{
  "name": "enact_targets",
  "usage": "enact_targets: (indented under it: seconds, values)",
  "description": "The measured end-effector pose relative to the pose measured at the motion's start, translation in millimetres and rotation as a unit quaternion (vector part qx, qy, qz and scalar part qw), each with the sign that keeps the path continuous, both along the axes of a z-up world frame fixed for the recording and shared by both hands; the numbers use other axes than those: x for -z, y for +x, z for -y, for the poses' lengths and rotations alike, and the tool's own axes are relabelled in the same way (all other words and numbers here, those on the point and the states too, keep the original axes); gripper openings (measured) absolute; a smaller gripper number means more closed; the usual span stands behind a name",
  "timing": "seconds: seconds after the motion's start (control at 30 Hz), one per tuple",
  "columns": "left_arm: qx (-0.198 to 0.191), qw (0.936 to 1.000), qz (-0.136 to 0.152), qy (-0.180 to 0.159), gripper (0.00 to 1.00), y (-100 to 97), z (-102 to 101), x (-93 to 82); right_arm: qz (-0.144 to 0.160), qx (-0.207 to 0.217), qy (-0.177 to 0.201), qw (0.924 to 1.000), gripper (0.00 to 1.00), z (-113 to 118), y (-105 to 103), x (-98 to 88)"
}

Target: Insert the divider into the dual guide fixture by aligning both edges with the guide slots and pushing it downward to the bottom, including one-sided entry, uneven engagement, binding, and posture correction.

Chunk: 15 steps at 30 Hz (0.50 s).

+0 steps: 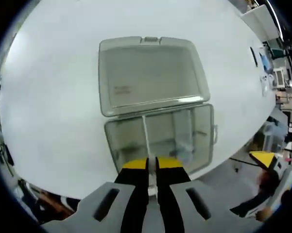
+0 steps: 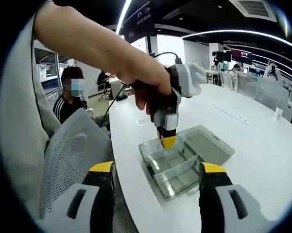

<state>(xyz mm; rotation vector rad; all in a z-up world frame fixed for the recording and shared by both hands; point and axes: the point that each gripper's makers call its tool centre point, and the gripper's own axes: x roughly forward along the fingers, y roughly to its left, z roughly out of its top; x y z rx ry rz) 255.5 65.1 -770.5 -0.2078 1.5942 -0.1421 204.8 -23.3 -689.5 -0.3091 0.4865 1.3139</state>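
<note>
Clear plastic box [image 1: 160,138]: rectangular, rounded corners, thin see-through walls, split inside into compartments. It sits on the white table [image 1: 53,97]; also seen in the right gripper view [image 2: 172,170]. Its hinged lid [image 1: 148,73] lies flat and open behind it, joined along one long edge; same clear plastic, slightly frosted.

Divider [image 1: 146,141]: a thin, clear plastic strip, upright, standing in the box between two compartments. Whether both ends sit in their slots cannot be told.

White table: smooth, matt, rounded edge.

Left claw [image 1: 152,164]: yellow-tipped black jaws on a grey body. Jaws drawn nearly together, pinching the top edge of the divider from above, right over the near wall of the box. In the right gripper view a hand [image 2: 150,87] holds this claw [image 2: 167,141] pointing down, its yellow tip inside the box.

Right claw [image 2: 158,174]: yellow-capped black jaws, spread wide, nothing between them. It hangs off the table's near edge, apart from the box.

Mesh chair back [image 2: 73,145]: grey, woven, beside the table.
</note>
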Motion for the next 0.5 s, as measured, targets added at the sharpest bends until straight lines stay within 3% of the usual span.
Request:
enact_targets:
  seconds: [0.5]
  values:
    - [0.007,1.0000,0.005,0.004,0.02,-1.2,0.8,0.7,0.000,-0.001,-0.002,1.0000,0.67,-0.4,0.1,0.3]
